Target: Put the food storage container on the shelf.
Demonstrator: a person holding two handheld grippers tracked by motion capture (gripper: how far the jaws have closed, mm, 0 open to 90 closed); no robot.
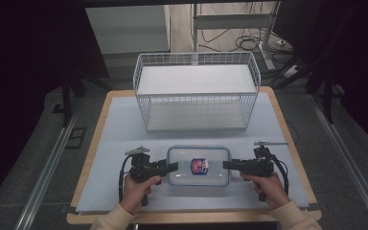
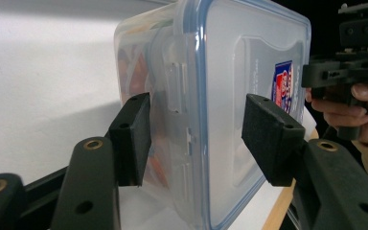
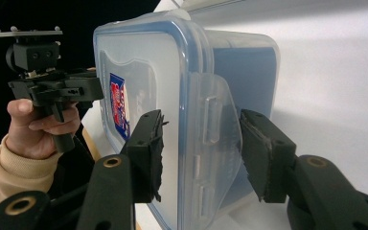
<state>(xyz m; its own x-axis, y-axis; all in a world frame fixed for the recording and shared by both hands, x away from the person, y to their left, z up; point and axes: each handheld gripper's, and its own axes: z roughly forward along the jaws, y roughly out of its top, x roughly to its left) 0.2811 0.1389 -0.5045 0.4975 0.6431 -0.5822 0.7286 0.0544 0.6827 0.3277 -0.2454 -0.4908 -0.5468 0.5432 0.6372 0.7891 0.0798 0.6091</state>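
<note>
My left jaws are clamped on the left end of the one clear plastic box point(image 1: 199, 166), one pad under its body and one on the blue-rimmed lid, straddling the side latch. My right jaws stand at a middling width around the right end of the same box; one pad looks to touch the lid, the other sits just beside the folded-out latch flap, and I cannot tell whether they press. The left gripper point(image 1: 172, 166) and the right gripper point(image 1: 228, 165) point at each other across the box, each in one of my two hands, left hand point(image 1: 136, 191) and right hand point(image 1: 270, 188), sleeves in a pale cream. The box lies flat near the front middle of the desk point(image 1: 112, 158), its lid bearing one red and blue label point(image 1: 199, 166), with something orange and red showing dimly through the wall. Farther back, well apart from the box, stands one white wire basket point(image 1: 196, 91). The desk has a pale sheet over a wooden top. Around it the room is dark, with grey floor, two metal rails at the sides and cables on the floor at the far right.
</note>
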